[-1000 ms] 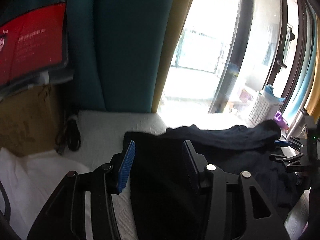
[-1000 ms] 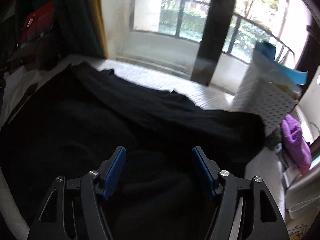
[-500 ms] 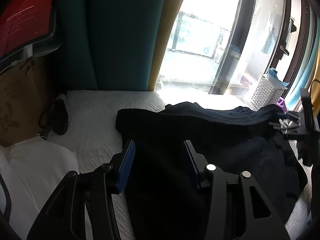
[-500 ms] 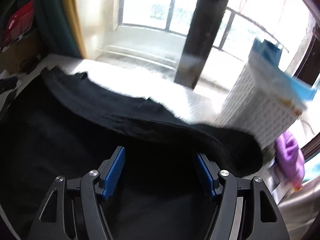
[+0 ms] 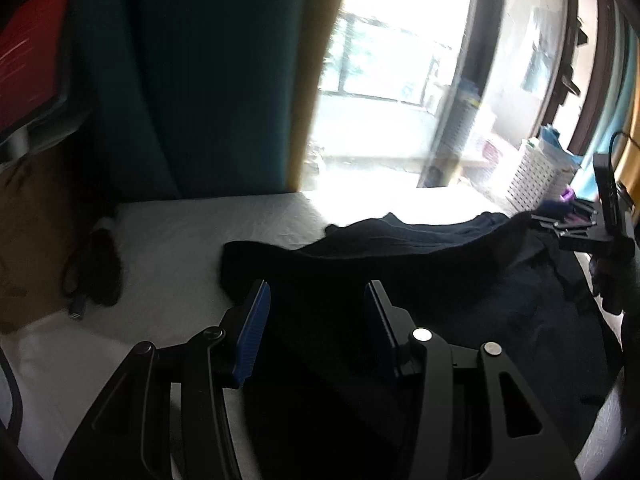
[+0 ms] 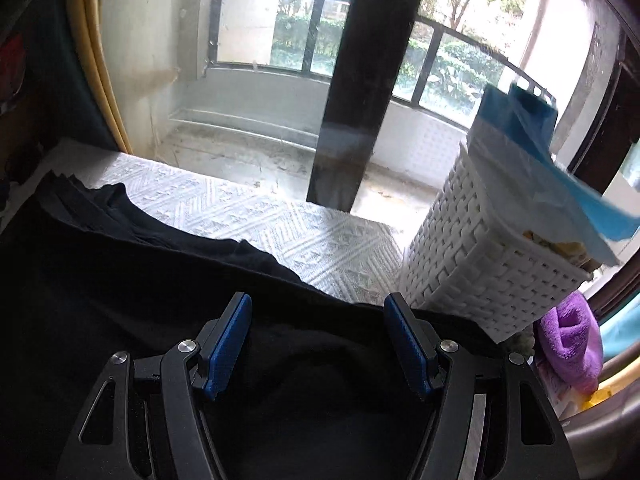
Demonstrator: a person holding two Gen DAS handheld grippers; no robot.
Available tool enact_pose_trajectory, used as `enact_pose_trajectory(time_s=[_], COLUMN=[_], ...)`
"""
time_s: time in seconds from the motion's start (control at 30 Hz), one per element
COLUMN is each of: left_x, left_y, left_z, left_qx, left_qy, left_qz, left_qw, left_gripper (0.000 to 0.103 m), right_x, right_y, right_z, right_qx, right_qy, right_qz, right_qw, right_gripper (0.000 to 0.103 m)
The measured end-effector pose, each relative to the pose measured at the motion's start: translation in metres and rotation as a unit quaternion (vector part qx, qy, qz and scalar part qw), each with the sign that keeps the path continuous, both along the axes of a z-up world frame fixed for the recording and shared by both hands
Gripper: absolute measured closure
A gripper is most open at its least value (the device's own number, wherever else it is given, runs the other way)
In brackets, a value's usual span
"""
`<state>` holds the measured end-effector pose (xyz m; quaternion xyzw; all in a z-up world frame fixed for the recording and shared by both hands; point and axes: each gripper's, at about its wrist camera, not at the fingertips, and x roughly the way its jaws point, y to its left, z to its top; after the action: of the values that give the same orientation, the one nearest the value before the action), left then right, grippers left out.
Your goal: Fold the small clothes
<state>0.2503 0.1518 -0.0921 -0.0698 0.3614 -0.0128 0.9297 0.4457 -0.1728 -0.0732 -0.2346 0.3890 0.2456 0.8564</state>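
Note:
A black garment (image 5: 420,280) lies spread on the white patterned mattress (image 5: 180,240), its far edge rumpled into a ridge. My left gripper (image 5: 318,298) hovers open over the garment's left part, near its left corner, with nothing pinched between the blue pads (image 5: 254,328). In the right wrist view the garment (image 6: 140,300) fills the lower left. My right gripper (image 6: 318,310) stands open above the garment's far right edge, with the mattress (image 6: 280,232) just beyond. The left wrist view also shows the right gripper (image 5: 554,226) at the garment's right end, held by a hand.
A white woven basket (image 6: 480,264) with a blue bag (image 6: 540,152) stands just right of the mattress, a purple cloth (image 6: 568,336) beside it. A black cable bundle (image 5: 96,268) lies on the mattress at left, near a white cloth (image 5: 60,360). Teal curtain (image 5: 200,80) and window glass stand behind.
The right gripper has slid right along the garment toward its far right end, with the basket now close. The left gripper shifted slightly, showing more of the garment's left corner. Both stay open.

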Motion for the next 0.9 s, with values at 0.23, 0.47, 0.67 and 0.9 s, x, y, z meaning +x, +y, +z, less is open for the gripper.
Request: enact_pose_trajectory(time_s=[0.23, 0.47, 0.67, 0.9], left_x=[0.040, 0.088, 0.097, 0.050], left_y=[-0.039, -0.041, -0.019, -0.017], left_z=[-0.008, -0.015, 0.003, 0.038], left_qx=[0.024, 0.072, 0.079, 0.074], left_qy=[0.038, 0.054, 0.014, -0.014], left_qz=[-0.065, -0.053, 0.019, 0.016], left_qw=[0.9969, 0.9946, 0.9966, 0.9970], left_gripper=[0.054, 0.054, 0.054, 0.054], right_x=[-0.002, 0.007, 0.009, -0.009], right_y=[0.021, 0.017, 0.009, 0.008], right_z=[-0.003, -0.008, -0.007, 0.014], right_qx=[-0.006, 0.006, 0.014, 0.030], right_qy=[-0.013, -0.015, -0.015, -0.030], right_qz=[0.026, 0.018, 0.013, 0.024], right_qw=[1.000, 1.000, 1.000, 0.999], right_gripper=[0.033, 0.032, 0.032, 0.032])
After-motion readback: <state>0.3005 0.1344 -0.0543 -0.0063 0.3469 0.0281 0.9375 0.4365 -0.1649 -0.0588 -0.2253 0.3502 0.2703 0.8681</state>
